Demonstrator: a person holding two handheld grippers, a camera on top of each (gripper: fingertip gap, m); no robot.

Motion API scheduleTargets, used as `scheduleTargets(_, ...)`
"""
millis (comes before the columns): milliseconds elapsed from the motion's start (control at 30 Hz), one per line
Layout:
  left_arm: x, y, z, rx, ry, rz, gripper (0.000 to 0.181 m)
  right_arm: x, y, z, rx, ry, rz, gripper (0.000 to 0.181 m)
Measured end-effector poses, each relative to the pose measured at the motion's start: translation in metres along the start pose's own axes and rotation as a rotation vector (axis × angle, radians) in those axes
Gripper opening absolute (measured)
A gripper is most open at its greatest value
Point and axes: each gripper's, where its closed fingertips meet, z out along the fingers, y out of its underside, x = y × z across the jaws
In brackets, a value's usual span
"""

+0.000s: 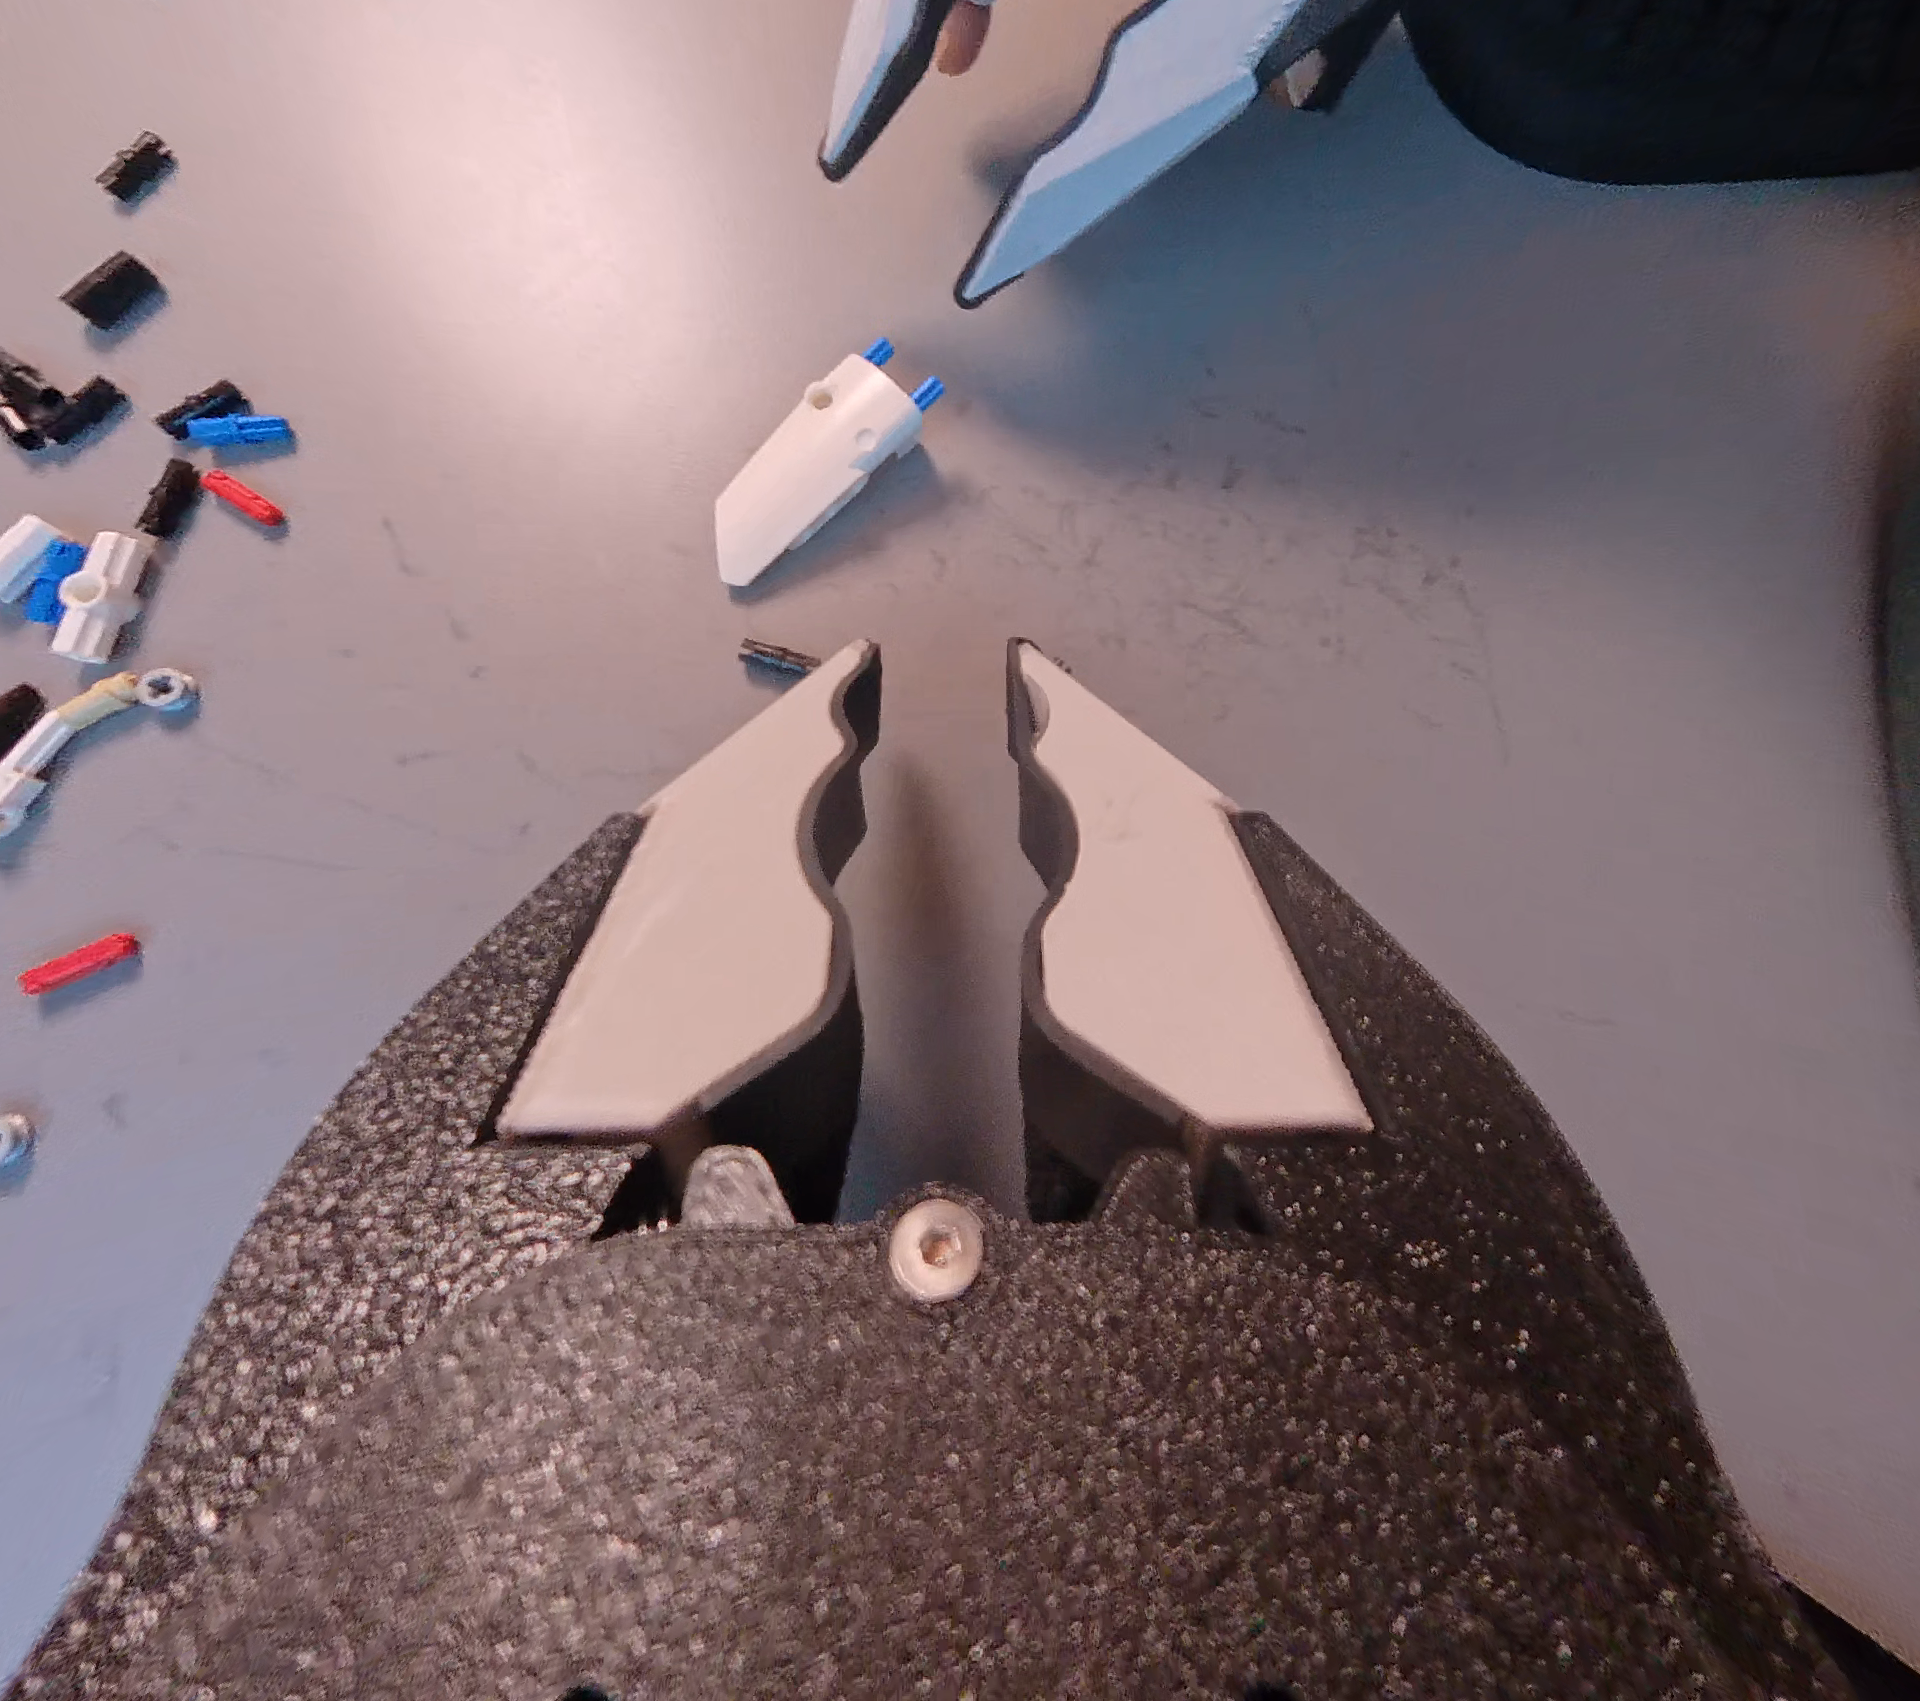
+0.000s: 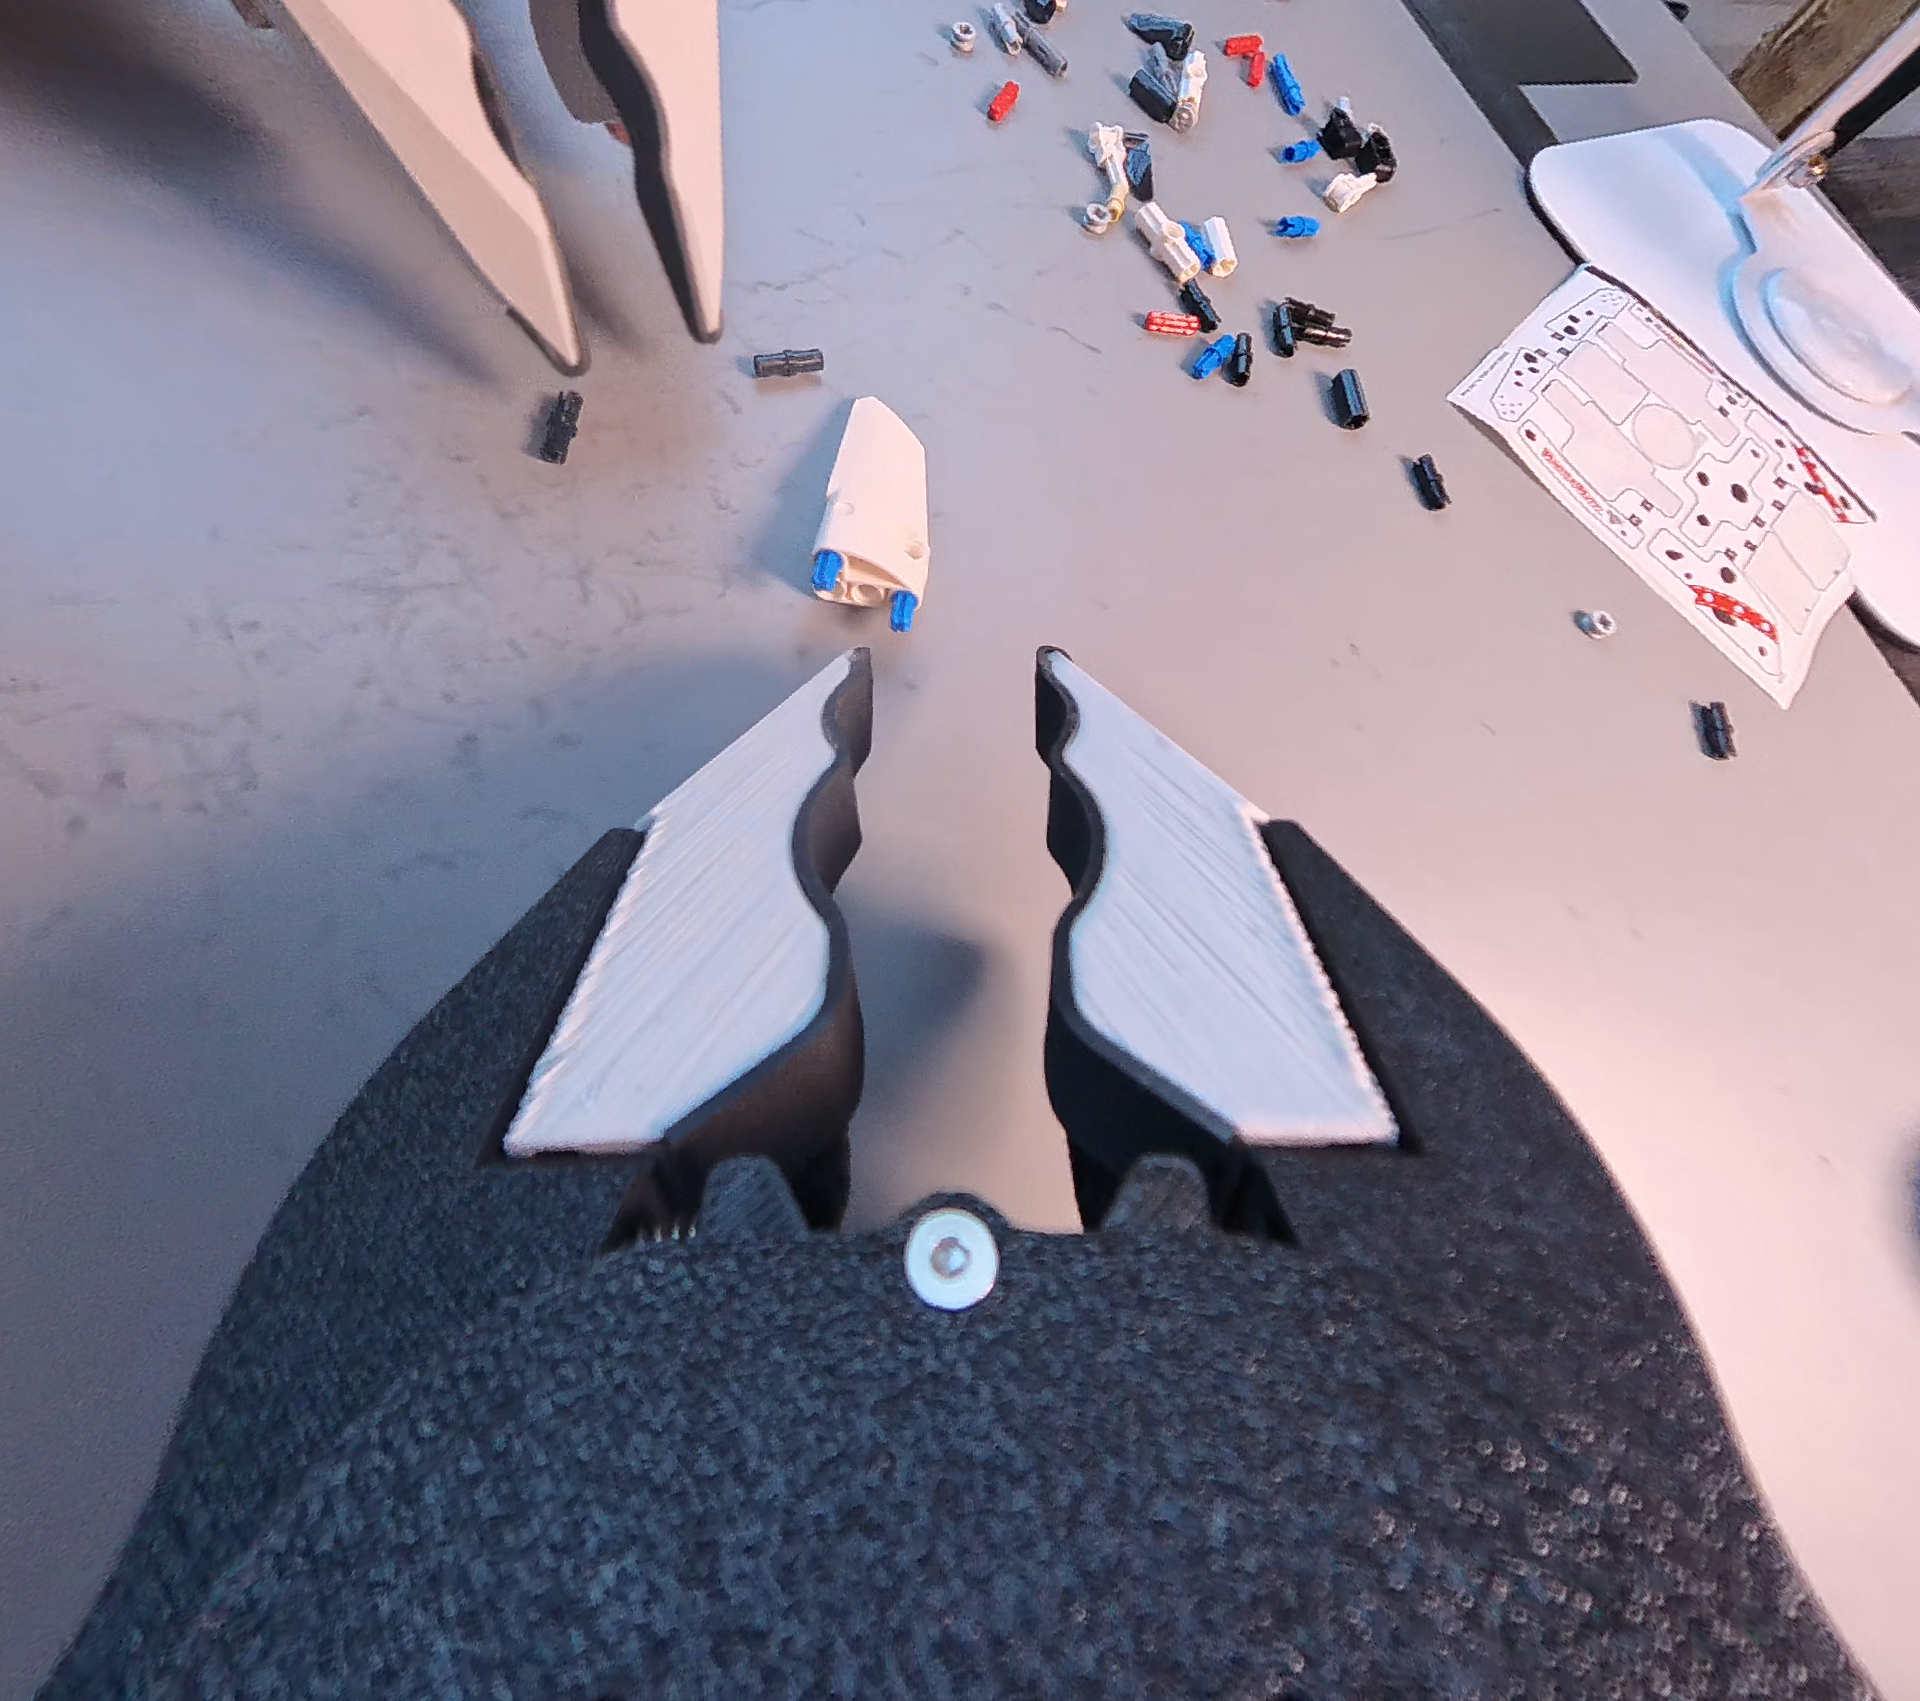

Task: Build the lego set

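You are working over a grey table (image 2: 312, 716), and both claws are hanging empty above it: your left gripper (image 1: 943, 654) is holding its jaws apart with nothing between them, and your right gripper (image 2: 954, 659) is doing the same. Between the two, the white shell piece (image 2: 878, 498) is lying on its side with two blue pins (image 2: 862, 586) sticking out of its blunt end, just ahead of your right tips. You are, by my reading, sitting between steps: one small sub-assembly is done and the next part is waiting to be chosen. Two black pins (image 2: 787, 363) are lying near the left claw, close to the shell. The loose pile (image 2: 1216, 176) beyond is holding too many bits to count, with at least three red ones. Next you will need a narrow, square pinch on one pin.
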Motion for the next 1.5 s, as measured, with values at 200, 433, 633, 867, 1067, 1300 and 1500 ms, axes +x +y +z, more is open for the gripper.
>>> scheduleTargets(200, -0.021, 0.007, 0.001, -0.013, -0.103, -0.022, 0.025, -0.011, -0.006, 0.008, -0.013, -0.014, -0.012, 0.033)
scheduleTargets(433, -0.024, 0.007, 0.003, -0.018, -0.122, -0.03, 0.025, -0.019, -0.005, 0.026, -0.114, -0.067, 0.106, 0.04)
scheduleTargets(633, -0.026, 0.01, 0.007, -0.036, -0.137, -0.035, 0.024, -0.011, -0.002, 0.03, -0.177, -0.114, 0.183, 0.023)
scheduleTargets(867, -0.03, 0.008, 0.009, -0.034, -0.167, -0.043, 0.017, -0.004, -0.006, 0.023, -0.13, -0.259, 0.487, 0.023)
scheduleTargets(1067, -0.031, 0.008, 0.01, -0.037, -0.197, -0.044, 0.015, -0.005, -0.004, 0.025, -0.145, -0.151, 0.371, 0.023)
scheduleTargets(1300, -0.034, 0.009, 0.008, -0.031, -0.194, -0.053, 0.012, -0.012, 0.003, 0.021, -0.177, -0.034, 0.231, 0.023)
scheduleTargets(1500, -0.039, 0.012, 0.005, -0.035, -0.216, -0.066, 0.011, -0.013, 0.008, 0.016, -0.188, -0.012, 0.211, 0.023)
